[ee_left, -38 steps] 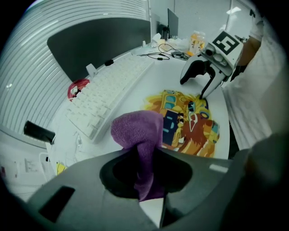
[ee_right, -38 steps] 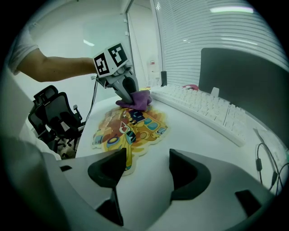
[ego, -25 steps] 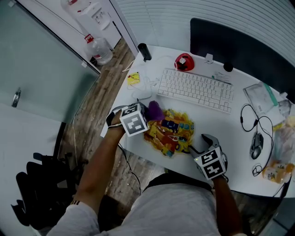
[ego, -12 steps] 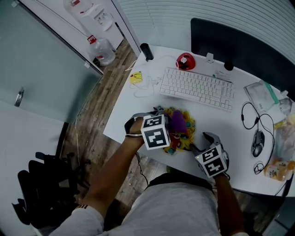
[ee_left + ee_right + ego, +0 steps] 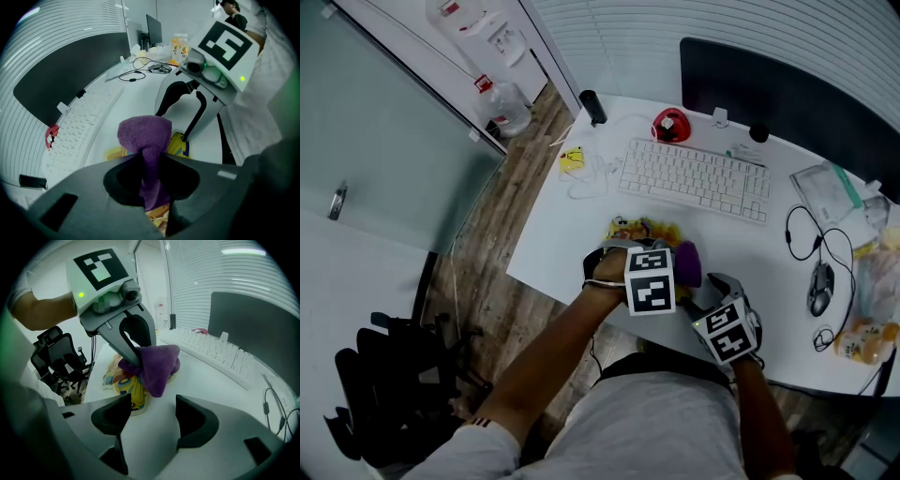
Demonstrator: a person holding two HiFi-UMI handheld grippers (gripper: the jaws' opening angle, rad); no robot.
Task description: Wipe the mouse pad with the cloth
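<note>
Holding cloth (image 5: 688,257) over mouse pad (image 5: 643,228); white desk (image 5: 567,239), wood floor (image 5: 499,246)

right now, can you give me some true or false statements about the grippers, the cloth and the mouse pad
The left gripper is shut on the purple terry cloth. True.
The right gripper grips the cloth too. False: its jaws stand apart with nothing between them.
The cloth lies on the colourful printed mouse pad. True.
The black wired mouse sits on the mouse pad. False: it sits on the white desk, well off to the pad's right.
</note>
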